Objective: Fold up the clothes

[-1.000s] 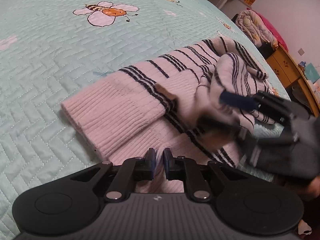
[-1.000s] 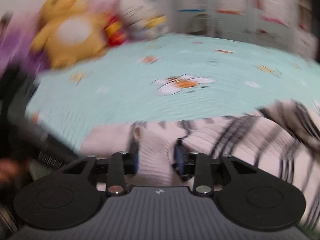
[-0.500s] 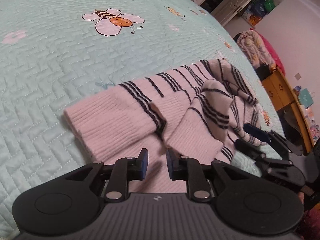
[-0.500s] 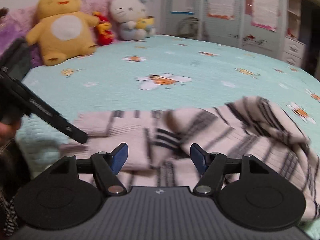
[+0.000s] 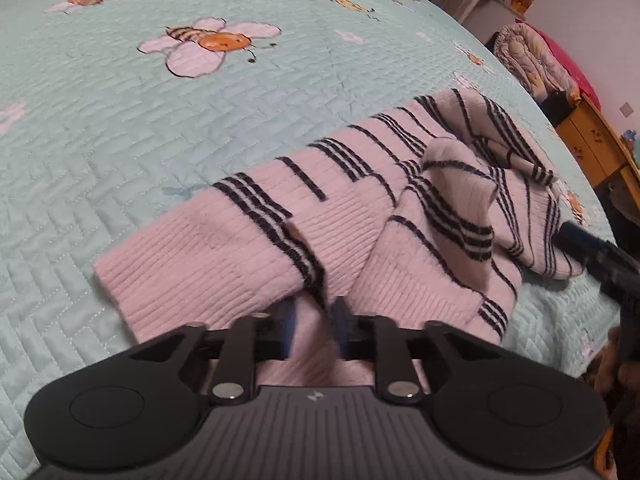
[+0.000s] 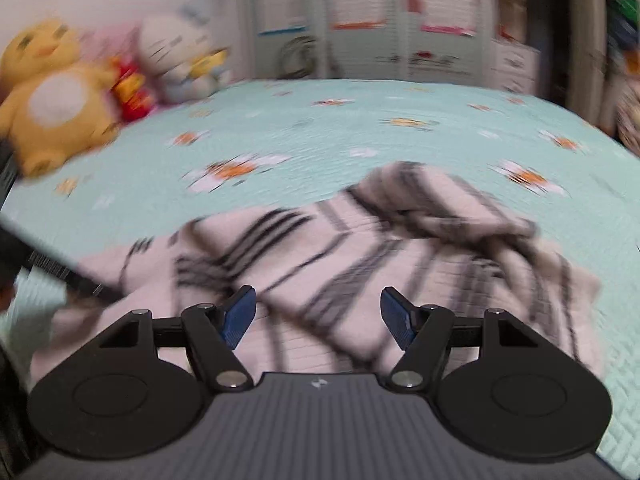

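Note:
A pink knit sweater (image 5: 248,248) with dark stripes lies crumpled on the mint quilted bed (image 5: 120,120). One sleeve is folded over its body. My left gripper (image 5: 313,316) sits at the sweater's near edge. Its jaws are closing, and pink fabric fills the narrow gap between the pads. In the right wrist view, which is blurred, my right gripper (image 6: 318,312) hovers open above the sweater (image 6: 360,248) with nothing between its blue pads (image 6: 240,312). In the left wrist view the right gripper's dark fingers (image 5: 592,248) show at the sweater's right end.
A yellow plush toy (image 6: 52,108) and a white one (image 6: 176,56) sit at the head of the bed. Wardrobe doors (image 6: 360,8) stand behind the bed. A wooden cabinet (image 5: 596,148) and bundled bedding (image 5: 528,60) lie beyond the bed's right side.
The right gripper let go of the striped fold, opened wide and drew back to the sweater's right end. The fold now rests on the sweater. The left gripper shifted slightly.

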Tool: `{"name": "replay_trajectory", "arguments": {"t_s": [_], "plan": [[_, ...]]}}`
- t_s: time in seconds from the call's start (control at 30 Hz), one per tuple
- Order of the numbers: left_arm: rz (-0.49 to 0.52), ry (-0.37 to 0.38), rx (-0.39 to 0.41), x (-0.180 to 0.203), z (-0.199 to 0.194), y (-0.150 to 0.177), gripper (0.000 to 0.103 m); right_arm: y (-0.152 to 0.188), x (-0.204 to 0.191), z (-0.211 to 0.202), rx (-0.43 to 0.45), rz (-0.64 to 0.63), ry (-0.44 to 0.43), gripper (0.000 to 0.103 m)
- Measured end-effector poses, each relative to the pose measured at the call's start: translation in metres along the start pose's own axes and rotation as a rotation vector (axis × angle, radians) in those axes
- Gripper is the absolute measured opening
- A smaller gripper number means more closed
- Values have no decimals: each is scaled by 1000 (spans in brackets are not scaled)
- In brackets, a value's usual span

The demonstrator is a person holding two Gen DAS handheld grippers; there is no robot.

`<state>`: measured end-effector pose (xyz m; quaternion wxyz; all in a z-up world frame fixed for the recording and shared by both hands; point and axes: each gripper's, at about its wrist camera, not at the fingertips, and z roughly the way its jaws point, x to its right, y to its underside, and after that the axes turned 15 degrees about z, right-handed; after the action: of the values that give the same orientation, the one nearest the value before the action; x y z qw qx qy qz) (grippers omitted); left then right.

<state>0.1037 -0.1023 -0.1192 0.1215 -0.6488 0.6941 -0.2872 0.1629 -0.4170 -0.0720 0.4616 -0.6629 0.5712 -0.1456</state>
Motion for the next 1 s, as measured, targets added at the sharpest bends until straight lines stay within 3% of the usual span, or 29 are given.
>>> {"name": "replay_trajectory", "arguments": {"t_s": [0.23,0.37,0.47,0.57,0.63,0.77,0.87,1.0], "plan": [[4,-46,-57,8,-2,-2,13,-28,101,-5,64,264,130,71],[84,-111,19,33,-48,-13,13,-30,171,-3,59,537,113,71],[259,-101,96,71,-67,-50,14,-29,214,14,14,689,54,72],[396,-25,128,102,-49,-111,24,-30,244,39,-41,793,-29,72],[472,32,111,124,-14,-157,36,-31,258,49,-60,854,-108,72],[639,147,16,180,76,-243,44,-36,273,66,-114,871,-237,72],[721,145,-121,218,156,-278,45,-41,277,77,-160,828,-310,72],[743,153,-311,225,243,-303,45,-45,278,85,-196,781,-389,72]]}}
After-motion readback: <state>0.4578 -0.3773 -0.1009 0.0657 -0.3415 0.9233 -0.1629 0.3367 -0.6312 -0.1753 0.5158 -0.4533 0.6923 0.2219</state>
